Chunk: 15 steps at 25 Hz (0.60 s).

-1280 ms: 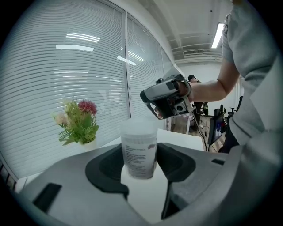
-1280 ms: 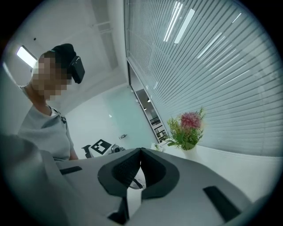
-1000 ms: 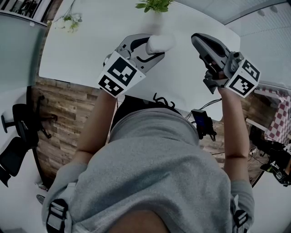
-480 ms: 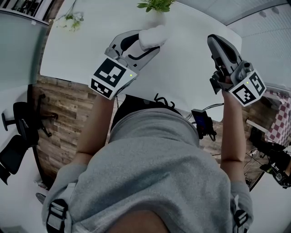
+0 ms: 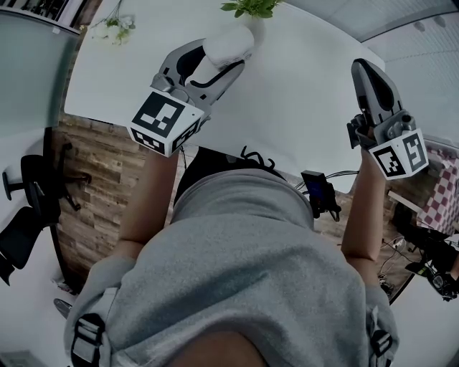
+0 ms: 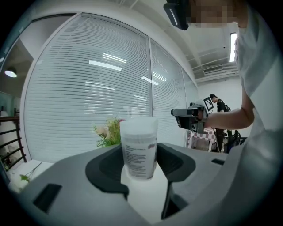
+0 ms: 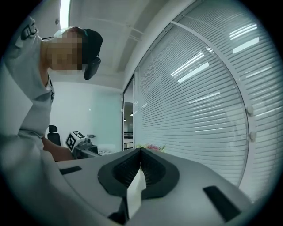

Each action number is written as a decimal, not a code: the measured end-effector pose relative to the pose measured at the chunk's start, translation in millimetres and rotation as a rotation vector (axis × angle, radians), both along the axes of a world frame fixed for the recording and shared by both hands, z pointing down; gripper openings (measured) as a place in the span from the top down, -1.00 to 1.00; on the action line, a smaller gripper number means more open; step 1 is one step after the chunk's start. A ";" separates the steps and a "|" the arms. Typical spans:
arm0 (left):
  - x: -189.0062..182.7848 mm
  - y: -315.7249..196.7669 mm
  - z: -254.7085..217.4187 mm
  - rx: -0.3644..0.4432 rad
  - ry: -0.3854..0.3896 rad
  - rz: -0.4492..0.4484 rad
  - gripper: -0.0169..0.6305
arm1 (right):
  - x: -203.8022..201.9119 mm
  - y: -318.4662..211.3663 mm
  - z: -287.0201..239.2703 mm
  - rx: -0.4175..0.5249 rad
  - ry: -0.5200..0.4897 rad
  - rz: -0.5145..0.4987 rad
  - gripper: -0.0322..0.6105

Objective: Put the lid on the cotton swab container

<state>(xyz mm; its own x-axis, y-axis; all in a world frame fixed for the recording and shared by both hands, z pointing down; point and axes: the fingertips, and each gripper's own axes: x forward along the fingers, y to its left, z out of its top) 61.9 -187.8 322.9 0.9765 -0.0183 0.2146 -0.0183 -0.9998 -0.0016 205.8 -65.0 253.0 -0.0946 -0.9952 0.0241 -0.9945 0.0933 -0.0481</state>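
The cotton swab container (image 5: pixel 229 43) is a white, translucent cylinder with a printed label (image 6: pixel 139 152). It stands upright between the jaws of my left gripper (image 5: pixel 214 63), which is shut on its lower part and holds it above the white table (image 5: pixel 294 107). My right gripper (image 5: pixel 370 77) is off to the right over the table's edge, with its jaws pressed together (image 7: pixel 140 154) and nothing showing between them. It also shows in the left gripper view (image 6: pixel 189 118), pointing toward the container. I see no separate lid in any view.
A potted green plant (image 5: pixel 251 7) stands at the table's far edge and pale flowers (image 5: pixel 111 29) lie at the far left. A small dark device on cables (image 5: pixel 319 193) hangs by the near edge. A black chair (image 5: pixel 29 215) stands on the floor at left. Window blinds (image 6: pixel 88 88) are beyond.
My left gripper has lifted and moved left with the container. My right gripper has moved right and rolled, so its marker cube now faces lower right.
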 end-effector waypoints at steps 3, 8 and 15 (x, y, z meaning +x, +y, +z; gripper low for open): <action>-4.0 -4.9 -0.6 -0.012 0.014 -0.023 0.24 | 5.3 2.8 -1.9 0.009 0.023 0.026 0.82; -7.1 -13.5 0.7 -0.025 0.027 -0.053 0.24 | 5.6 6.3 3.0 -0.007 0.042 0.032 0.82; -6.8 -19.7 4.9 -0.022 0.020 -0.078 0.24 | 7.8 10.1 12.7 -0.032 0.045 0.044 0.82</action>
<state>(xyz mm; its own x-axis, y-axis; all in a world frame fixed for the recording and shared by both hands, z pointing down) 55.1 -207.6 327.9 0.9765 -0.0900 0.1960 -0.0960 -0.9952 0.0214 213.7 -54.9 265.7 -0.0491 -0.9970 0.0590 -0.9988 0.0489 -0.0053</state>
